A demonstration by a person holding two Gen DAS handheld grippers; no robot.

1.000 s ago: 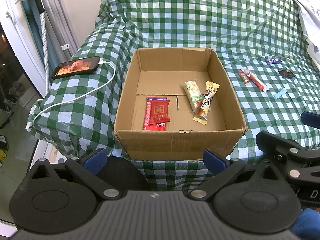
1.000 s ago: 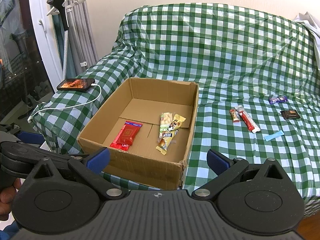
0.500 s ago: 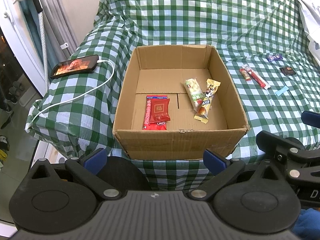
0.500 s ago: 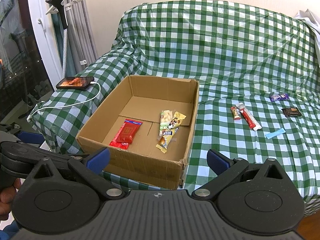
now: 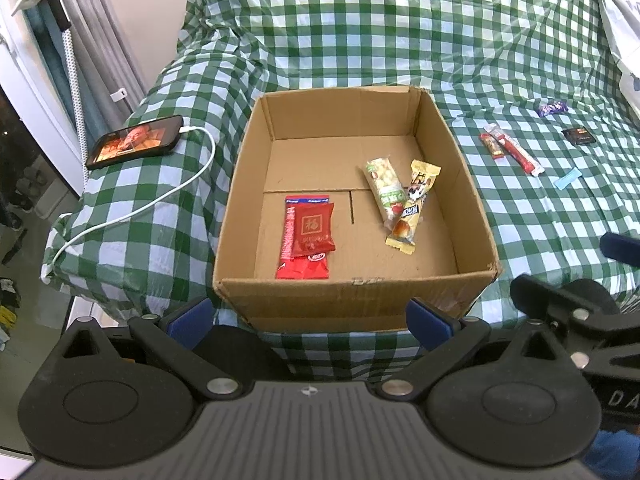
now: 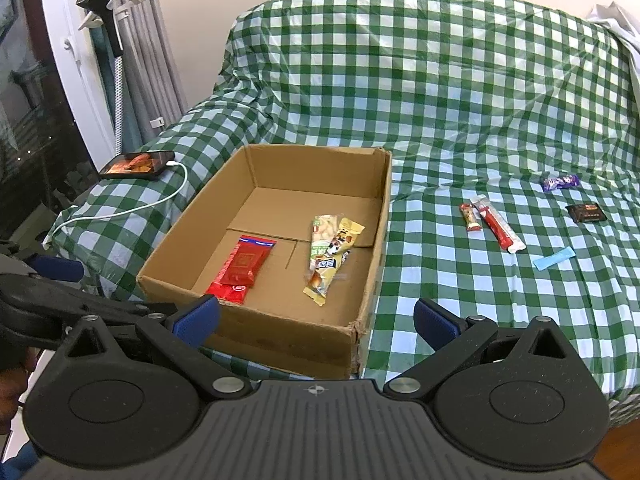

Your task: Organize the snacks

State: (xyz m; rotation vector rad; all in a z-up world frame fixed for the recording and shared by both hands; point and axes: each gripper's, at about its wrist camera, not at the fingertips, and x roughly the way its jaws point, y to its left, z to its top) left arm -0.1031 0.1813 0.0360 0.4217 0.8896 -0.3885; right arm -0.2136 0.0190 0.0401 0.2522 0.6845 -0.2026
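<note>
Both claws hang back at the near edge of the sofa, each spread wide with nothing between its blue pads: the left gripper (image 5: 308, 320) faces the cardboard box (image 5: 352, 304) straight ahead, the right gripper (image 6: 316, 318) has the same box ahead and to its left

Four packets lie flat on the box floor: a small red sachet (image 5: 313, 230) stacked on a longer red packet (image 5: 303, 270) ahead-left of the left claw, and a green-and-white nut bar (image 5: 385, 190) leaning against a yellow snack bar (image 5: 412, 210) ahead-right of it

The unsorted snacks sit on the checked cover (image 6: 440, 280) ahead and to the right of the right claw, well apart from the box: a short red bar (image 6: 470, 217) just beside a long red-and-white stick (image 6: 498, 228), a pale blue strip (image 6: 554, 259) nearer, then a dark square wrapper (image 6: 586, 213) and a purple wrapper (image 6: 560, 181) farthest out

All look light, thin and crinkly, with slick film that may slide between the pads. The sticks are best pinched across the narrow middle, pads straddling the width; the flat blue strip and the dark square sit low on soft, yielding fabric, so I would come down steeply and nip an edge without catching the cloth
</note>
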